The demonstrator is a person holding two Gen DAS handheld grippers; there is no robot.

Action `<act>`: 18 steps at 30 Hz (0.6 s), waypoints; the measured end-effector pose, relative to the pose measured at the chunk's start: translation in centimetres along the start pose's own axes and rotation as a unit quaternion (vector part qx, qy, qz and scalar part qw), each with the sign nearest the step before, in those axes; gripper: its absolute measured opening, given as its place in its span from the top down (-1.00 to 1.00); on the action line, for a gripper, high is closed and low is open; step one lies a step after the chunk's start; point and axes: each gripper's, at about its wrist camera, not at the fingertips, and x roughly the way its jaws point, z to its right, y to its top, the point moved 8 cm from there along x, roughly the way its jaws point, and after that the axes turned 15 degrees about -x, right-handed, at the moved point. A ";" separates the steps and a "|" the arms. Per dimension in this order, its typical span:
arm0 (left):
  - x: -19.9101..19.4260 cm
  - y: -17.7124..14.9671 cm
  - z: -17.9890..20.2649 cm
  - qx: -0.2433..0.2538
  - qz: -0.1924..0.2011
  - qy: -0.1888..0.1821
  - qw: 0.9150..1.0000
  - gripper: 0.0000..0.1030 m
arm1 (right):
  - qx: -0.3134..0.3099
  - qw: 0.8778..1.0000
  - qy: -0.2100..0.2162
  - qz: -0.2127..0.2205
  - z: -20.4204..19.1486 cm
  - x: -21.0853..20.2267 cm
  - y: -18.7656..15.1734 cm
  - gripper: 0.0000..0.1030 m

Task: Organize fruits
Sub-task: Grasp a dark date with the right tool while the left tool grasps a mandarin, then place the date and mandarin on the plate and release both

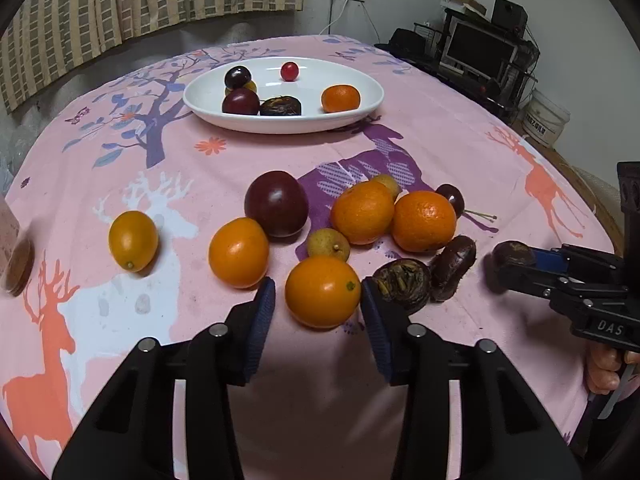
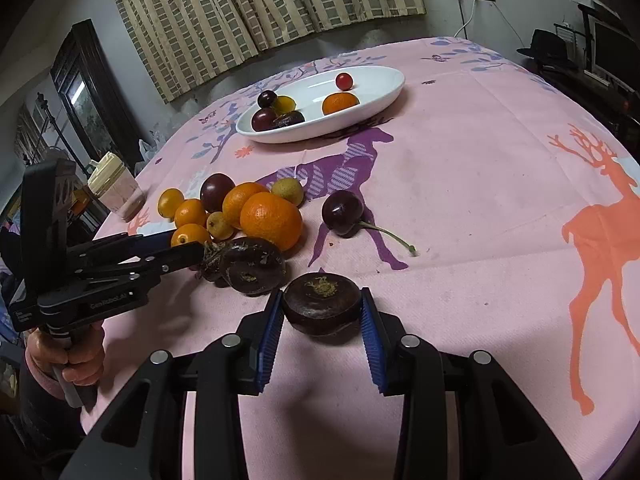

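Note:
A white oval plate point(image 1: 360, 114) at the far side of the table holds several fruits; it also shows in the right wrist view point(image 2: 384, 92). My left gripper point(image 1: 318, 298) is open, its pads on either side of an orange kumquat point(image 1: 322, 292) with small gaps. My right gripper point(image 2: 322, 312) is shut on a dark water chestnut point(image 2: 322, 308); in the left wrist view this gripper point(image 1: 516, 262) holds the chestnut point(image 1: 512, 254) at the right. Loose oranges point(image 1: 424, 220), a plum point(image 1: 277, 203), two more chestnuts point(image 1: 404, 284) and a cherry point(image 2: 343, 213) lie on the pink cloth.
A lidded jar point(image 2: 116, 192) stands at the table's left edge. The pink deer-print tablecloth point(image 2: 480, 160) covers the round table. A TV stand point(image 1: 480, 56) and a white bucket point(image 1: 546, 114) stand beyond the right edge. Curtains hang behind.

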 end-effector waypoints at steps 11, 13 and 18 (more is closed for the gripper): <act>-0.1 -0.1 -0.4 -0.022 -0.003 -0.011 1.000 0.26 | -0.005 1.000 0.011 0.018 -0.2 -0.6 0.3 0.26; -1.0 0.2 -0.5 -0.029 0.006 -0.018 0.999 0.26 | -0.015 1.000 0.014 0.023 -0.5 -0.8 0.8 0.26; -3.0 3.6 -0.4 -0.053 0.035 -0.050 0.997 0.26 | -0.023 0.996 0.024 0.080 -0.5 -2.0 6.4 0.26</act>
